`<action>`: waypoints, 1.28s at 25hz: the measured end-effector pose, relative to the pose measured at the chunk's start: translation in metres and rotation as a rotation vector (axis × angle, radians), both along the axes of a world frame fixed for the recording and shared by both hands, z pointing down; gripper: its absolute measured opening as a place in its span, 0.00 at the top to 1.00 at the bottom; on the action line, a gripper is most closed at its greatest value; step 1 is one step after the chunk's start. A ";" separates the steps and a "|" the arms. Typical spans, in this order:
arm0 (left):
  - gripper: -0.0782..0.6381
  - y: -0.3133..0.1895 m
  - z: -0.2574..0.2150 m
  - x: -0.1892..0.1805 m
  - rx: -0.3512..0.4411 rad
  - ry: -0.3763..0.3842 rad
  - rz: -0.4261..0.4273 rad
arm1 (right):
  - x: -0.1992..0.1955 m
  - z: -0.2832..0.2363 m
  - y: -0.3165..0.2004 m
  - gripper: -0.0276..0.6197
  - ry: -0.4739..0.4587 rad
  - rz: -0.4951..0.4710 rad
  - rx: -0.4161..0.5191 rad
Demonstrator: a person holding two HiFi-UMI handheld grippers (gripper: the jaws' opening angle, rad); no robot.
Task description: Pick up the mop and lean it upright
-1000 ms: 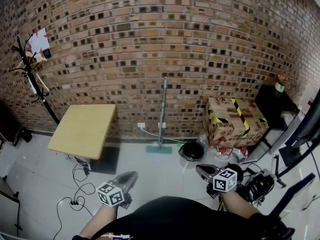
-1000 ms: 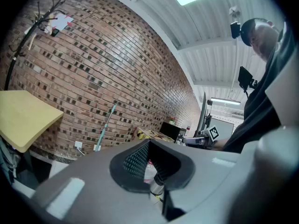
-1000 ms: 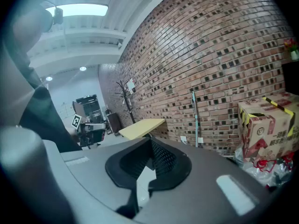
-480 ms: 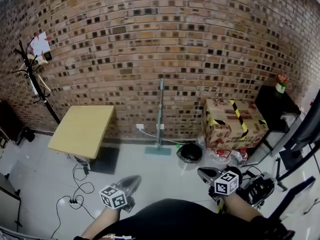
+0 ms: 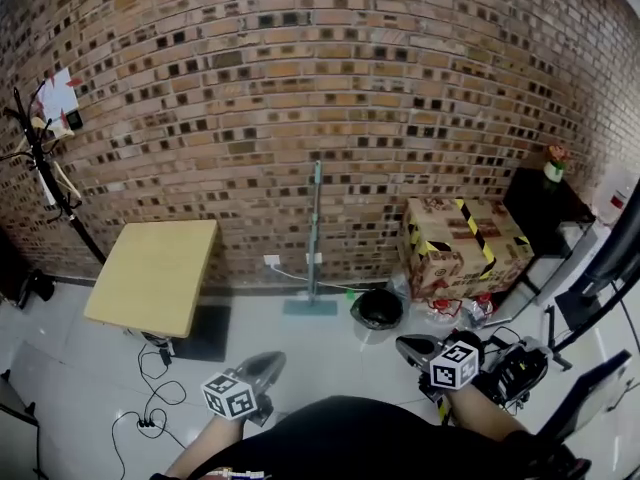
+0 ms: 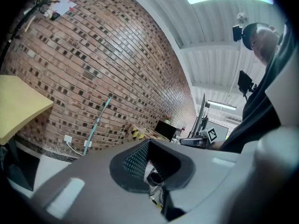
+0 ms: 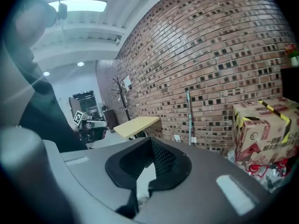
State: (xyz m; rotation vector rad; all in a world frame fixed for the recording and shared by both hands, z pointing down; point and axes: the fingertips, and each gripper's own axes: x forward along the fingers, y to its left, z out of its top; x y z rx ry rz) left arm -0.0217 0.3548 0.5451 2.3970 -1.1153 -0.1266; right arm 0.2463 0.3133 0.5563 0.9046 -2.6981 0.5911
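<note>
The mop point(image 5: 314, 230) stands upright against the brick wall, its teal handle on the bricks and its flat head point(image 5: 309, 307) on the floor. It also shows as a thin pole in the left gripper view point(image 6: 99, 119) and the right gripper view point(image 7: 189, 118). My left gripper point(image 5: 268, 360) is low and close to the person's body, shut with nothing in it. My right gripper point(image 5: 405, 345) is likewise near the body, shut and empty. Both are well short of the mop and point toward the wall.
A yellow table point(image 5: 155, 276) stands left of the mop, with cables point(image 5: 150, 388) on the floor in front. To the mop's right are a black bowl-shaped bin point(image 5: 379, 308), a taped cardboard box point(image 5: 462, 240) and a black cabinet point(image 5: 545, 203). A coat stand point(image 5: 40, 168) is at far left.
Both grippers have drifted slightly lower and to the right in the head view. The view has shifted a little. The mop has not moved from the wall.
</note>
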 end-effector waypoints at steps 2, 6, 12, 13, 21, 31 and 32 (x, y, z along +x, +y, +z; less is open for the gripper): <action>0.88 -0.017 0.002 -0.021 -0.003 0.007 0.020 | -0.022 -0.003 -0.014 0.94 -0.005 0.024 0.004; 0.88 -0.053 -0.002 -0.070 0.010 0.003 0.067 | -0.074 -0.012 -0.043 0.94 -0.005 0.046 0.021; 0.88 -0.098 0.001 -0.149 -0.012 -0.004 0.070 | -0.155 -0.019 -0.081 0.94 -0.012 0.051 0.016; 0.88 -0.104 0.002 -0.158 -0.014 -0.004 0.069 | -0.164 -0.018 -0.087 0.94 -0.010 0.049 0.011; 0.88 -0.141 0.017 -0.179 -0.055 0.024 0.039 | -0.194 -0.003 -0.136 0.94 -0.002 0.005 -0.031; 0.88 -0.223 0.014 -0.141 -0.048 0.014 -0.160 | -0.157 0.009 -0.253 0.94 -0.004 -0.167 -0.032; 0.88 -0.230 0.012 -0.133 -0.048 0.015 -0.177 | -0.152 0.006 -0.265 0.94 -0.007 -0.191 -0.029</action>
